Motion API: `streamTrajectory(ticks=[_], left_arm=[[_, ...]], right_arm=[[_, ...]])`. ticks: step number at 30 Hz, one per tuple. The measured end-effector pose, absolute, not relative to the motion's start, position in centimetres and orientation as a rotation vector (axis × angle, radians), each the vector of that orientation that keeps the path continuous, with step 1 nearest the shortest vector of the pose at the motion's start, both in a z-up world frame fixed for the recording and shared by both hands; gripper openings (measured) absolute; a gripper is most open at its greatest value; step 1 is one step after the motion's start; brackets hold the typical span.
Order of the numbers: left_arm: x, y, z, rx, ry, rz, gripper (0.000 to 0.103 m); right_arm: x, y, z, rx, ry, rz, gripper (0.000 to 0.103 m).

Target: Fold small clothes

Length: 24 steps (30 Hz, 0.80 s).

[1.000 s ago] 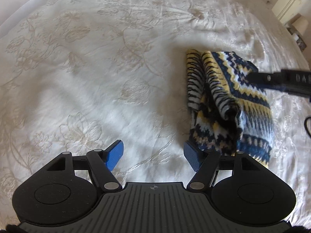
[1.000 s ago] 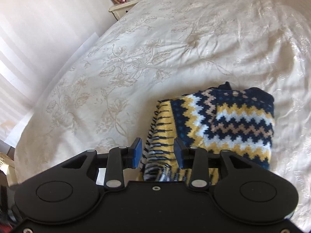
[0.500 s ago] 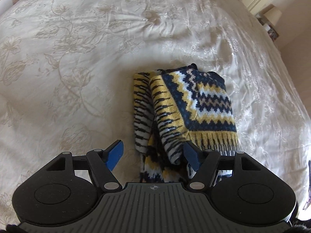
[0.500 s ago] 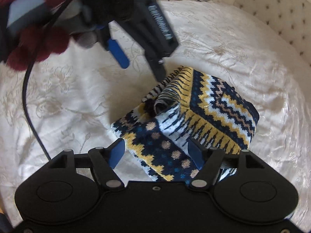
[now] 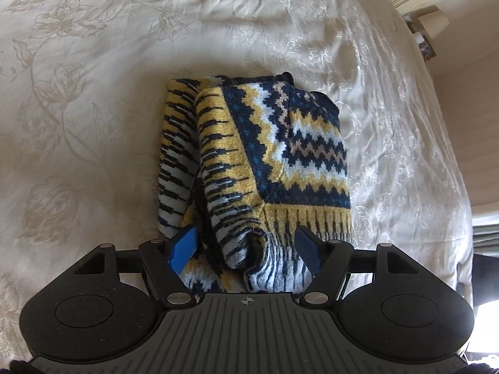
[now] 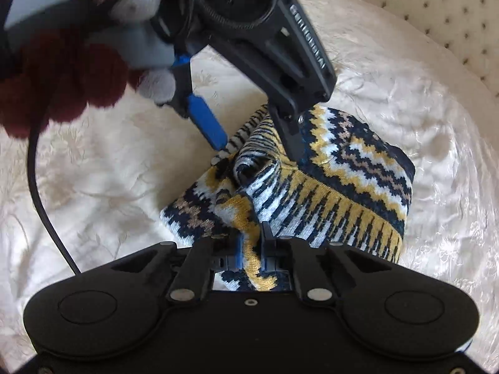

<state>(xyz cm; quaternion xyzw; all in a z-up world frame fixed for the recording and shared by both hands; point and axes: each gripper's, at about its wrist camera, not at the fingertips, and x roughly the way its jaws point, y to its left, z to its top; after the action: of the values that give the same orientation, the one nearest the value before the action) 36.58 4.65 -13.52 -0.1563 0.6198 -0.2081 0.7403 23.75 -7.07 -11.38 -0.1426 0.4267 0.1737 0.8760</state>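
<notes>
Setting: home bedroom, shown by cream floral-embroidered bedspread (image 5: 93,99) over a bed, button-tufted headboard (image 6: 436,9), and a bedside table (image 5: 421,31) beside it.

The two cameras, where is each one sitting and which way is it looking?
Left wrist view: sits on the left gripper, looking down over the knitted sweater on the bedspread; its open blue fingers straddle the sweater's near end.
Right wrist view: sits on the right gripper, shut on the sweater's edge; looks across at the left gripper and the gloved hand holding it.
Both share the sweater, the bedspread and the left gripper.
</notes>
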Motion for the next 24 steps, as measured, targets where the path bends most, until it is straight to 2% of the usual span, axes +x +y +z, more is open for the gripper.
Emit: streamTrajectory(ticks=[6, 8, 9, 10, 17, 23, 24], left_arm=[[38.5, 3.4, -14.6, -0.340, 1.342, -0.448, 0.065], [38.9, 2.9, -14.5, -0.300, 1.310, -0.452, 0.048], [38.9, 2.7, -14.4, -0.269, 1.296, -0.452, 0.024], [38.9, 2.5, -14.3, -0.240, 1.278, -0.458, 0.011], [37.6, 3.6, -10.7, -0.125, 1.109, -0.522, 0.010], [38.7, 5.8, -14.8, -0.129, 1.221, -0.402, 0.011], [38.7, 5.8, -15.4, -0.120, 1.225, -0.398, 0.012]], right_arm=[[23.3, -7.7, -10.5, -0.218, 0.880, 0.374, 0.016], [23.5, -7.6, -10.7, -0.203, 0.885, 0.371, 0.016], [23.5, -7.6, -10.8, -0.195, 0.887, 0.370, 0.016], [23.6, -7.6, -10.8, -0.188, 0.889, 0.368, 0.016], [23.7, -7.2, -9.4, -0.149, 0.849, 0.383, 0.017], [26.2, -3.8, -13.2, -0.199, 0.959, 0.471, 0.018], [26.5, -3.2, -14.1, -0.217, 0.981, 0.487, 0.024]])
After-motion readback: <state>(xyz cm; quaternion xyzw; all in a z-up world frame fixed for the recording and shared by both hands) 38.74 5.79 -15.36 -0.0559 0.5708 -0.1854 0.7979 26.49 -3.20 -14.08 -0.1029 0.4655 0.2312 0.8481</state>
